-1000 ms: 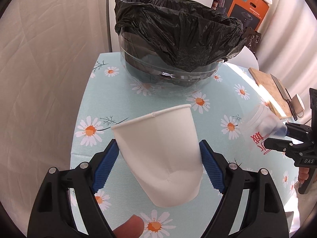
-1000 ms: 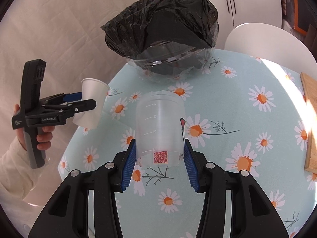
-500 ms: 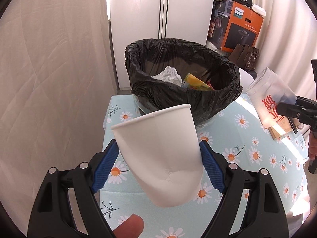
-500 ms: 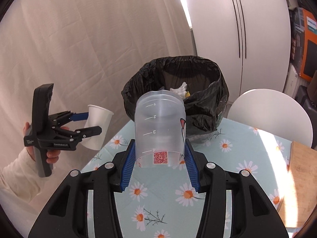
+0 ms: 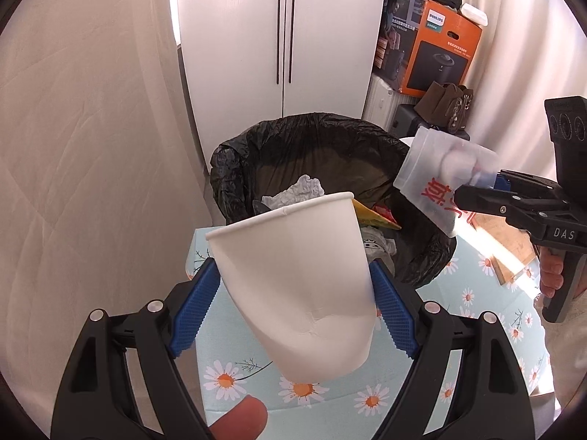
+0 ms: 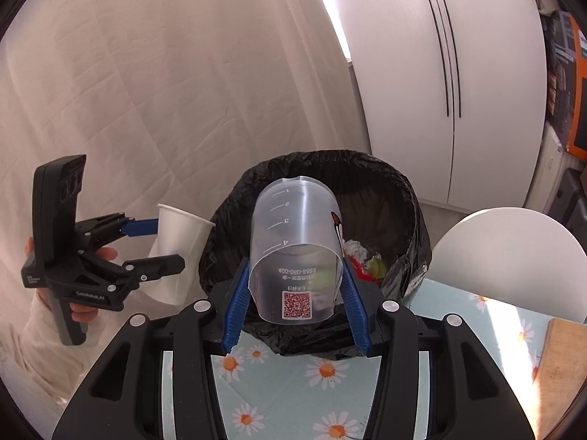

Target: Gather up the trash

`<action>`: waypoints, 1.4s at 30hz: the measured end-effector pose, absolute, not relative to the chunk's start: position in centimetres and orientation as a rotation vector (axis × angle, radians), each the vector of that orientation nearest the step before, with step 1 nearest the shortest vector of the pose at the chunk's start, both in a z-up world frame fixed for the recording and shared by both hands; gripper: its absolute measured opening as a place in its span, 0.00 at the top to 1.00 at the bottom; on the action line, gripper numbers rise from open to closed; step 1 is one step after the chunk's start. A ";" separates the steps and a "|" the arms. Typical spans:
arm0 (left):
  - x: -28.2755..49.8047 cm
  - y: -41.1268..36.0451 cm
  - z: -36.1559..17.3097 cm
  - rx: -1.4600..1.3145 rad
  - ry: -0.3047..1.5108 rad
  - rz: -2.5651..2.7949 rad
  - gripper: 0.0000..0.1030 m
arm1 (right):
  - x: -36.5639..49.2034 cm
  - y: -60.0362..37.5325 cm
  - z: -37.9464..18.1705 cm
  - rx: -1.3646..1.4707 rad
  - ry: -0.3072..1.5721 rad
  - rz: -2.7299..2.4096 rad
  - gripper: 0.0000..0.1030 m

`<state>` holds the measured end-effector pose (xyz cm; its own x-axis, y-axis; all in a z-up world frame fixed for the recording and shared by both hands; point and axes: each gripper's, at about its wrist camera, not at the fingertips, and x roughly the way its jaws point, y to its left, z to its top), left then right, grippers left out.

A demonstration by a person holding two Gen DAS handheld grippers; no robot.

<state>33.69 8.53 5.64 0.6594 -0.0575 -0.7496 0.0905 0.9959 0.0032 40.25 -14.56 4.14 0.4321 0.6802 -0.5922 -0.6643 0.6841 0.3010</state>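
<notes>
Left gripper [image 5: 293, 311] clamps paper cup [image 5: 293, 286]; right gripper [image 6: 293, 300] clamps plastic cup [image 6: 297, 249]. Both near bin [image 6: 411, 198] rim. Risk: early release drops cups on table [image 6: 293, 396]; cups may collide.

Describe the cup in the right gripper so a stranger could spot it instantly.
Find the black-lined trash bin on the daisy tablecloth. The clear plastic cup hangs before it in the right gripper. Unlike the white paper cup, it's see-through, with a QR code.

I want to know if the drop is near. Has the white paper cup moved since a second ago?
Yes. The white paper cup, gripped by the left tool, has risen and closed in on the black-lined bin, whose inside now shows.
</notes>
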 end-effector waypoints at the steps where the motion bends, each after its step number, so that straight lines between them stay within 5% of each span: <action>1: 34.4 8.5 5.8 0.054 0.848 -0.087 0.21 | 40.9 -14.1 4.2 0.015 0.752 0.833 0.57; 7: 39.0 8.1 5.2 0.049 0.855 -0.166 0.22 | 44.1 -11.6 3.1 -0.029 0.770 0.806 0.57; 10: 40.3 8.2 4.4 0.032 0.829 -0.195 0.05 | 44.8 -11.2 2.9 -0.032 0.751 0.760 0.41; 18: 40.3 10.3 3.3 -0.090 0.808 -0.186 0.06 | 45.0 -13.2 3.1 -0.008 0.686 0.716 0.16; 42: 22.8 -1.3 5.6 -0.062 0.678 0.156 0.06 | 33.3 -22.1 3.5 -0.158 0.655 0.803 0.10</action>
<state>22.83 -1.28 5.59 0.7676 0.1232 -0.6289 -0.1638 0.9865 -0.0067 33.29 -22.14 3.48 0.5106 0.6162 -0.5997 -0.7106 0.6950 0.1092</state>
